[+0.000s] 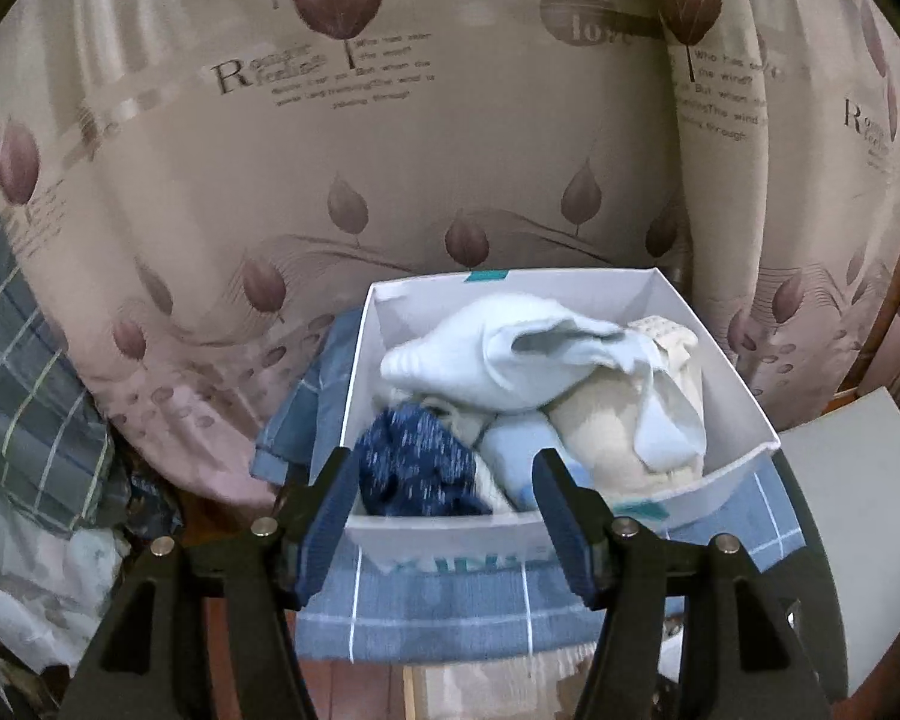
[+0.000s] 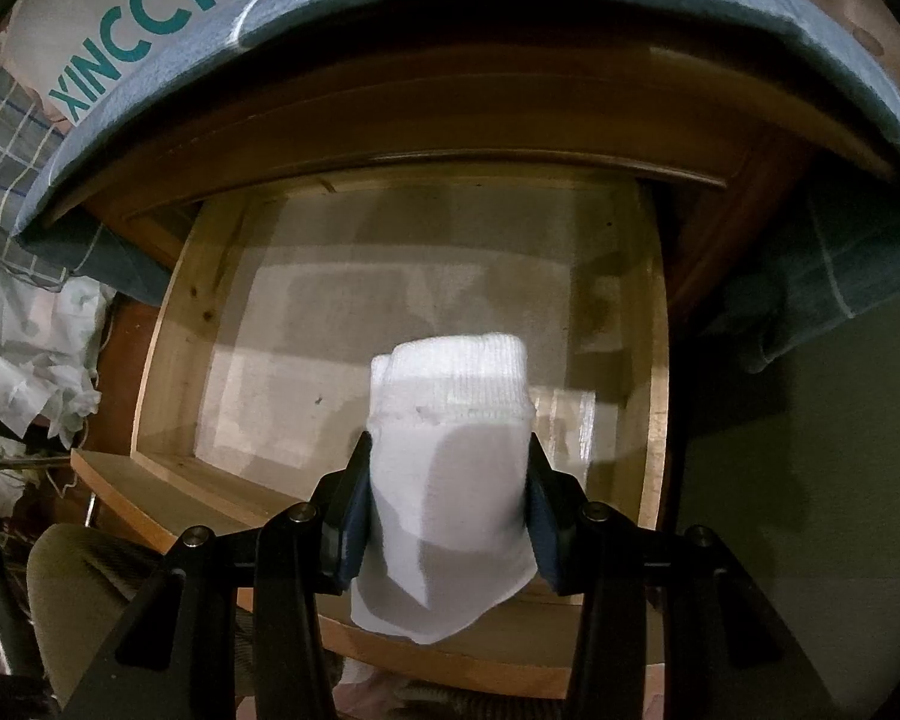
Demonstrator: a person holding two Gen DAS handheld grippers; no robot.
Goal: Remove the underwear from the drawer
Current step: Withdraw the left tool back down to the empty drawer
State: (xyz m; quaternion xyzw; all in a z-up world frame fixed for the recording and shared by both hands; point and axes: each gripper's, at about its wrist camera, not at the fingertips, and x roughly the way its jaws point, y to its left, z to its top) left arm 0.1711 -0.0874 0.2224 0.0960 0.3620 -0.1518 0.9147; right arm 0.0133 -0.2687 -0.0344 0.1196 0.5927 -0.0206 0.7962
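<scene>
While the right gripper point(image 2: 447, 516) clamps a white folded garment point(image 2: 450, 450) above the wooden drawer point(image 2: 180, 324), the left gripper point(image 1: 444, 504) gapes empty over the shoebox point(image 1: 744, 402); carrying it there seems next.

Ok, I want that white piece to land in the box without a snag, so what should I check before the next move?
1. Right gripper shut on the white garment: ok, both pads press its sides.
2. Garment clear of the wooden drawer: cannot tell, it hangs over the drawer's bottom, height unclear.
3. Anything left in the drawer: ok, the bottom that shows is bare; the part behind the garment is hidden.
4. Left gripper free: ok, jaws open, nothing between the pads.
5. Room in the white box: not ok, folded garments already pile up to its rim.
6. Box steady on the blue cloth: cannot tell.
</scene>
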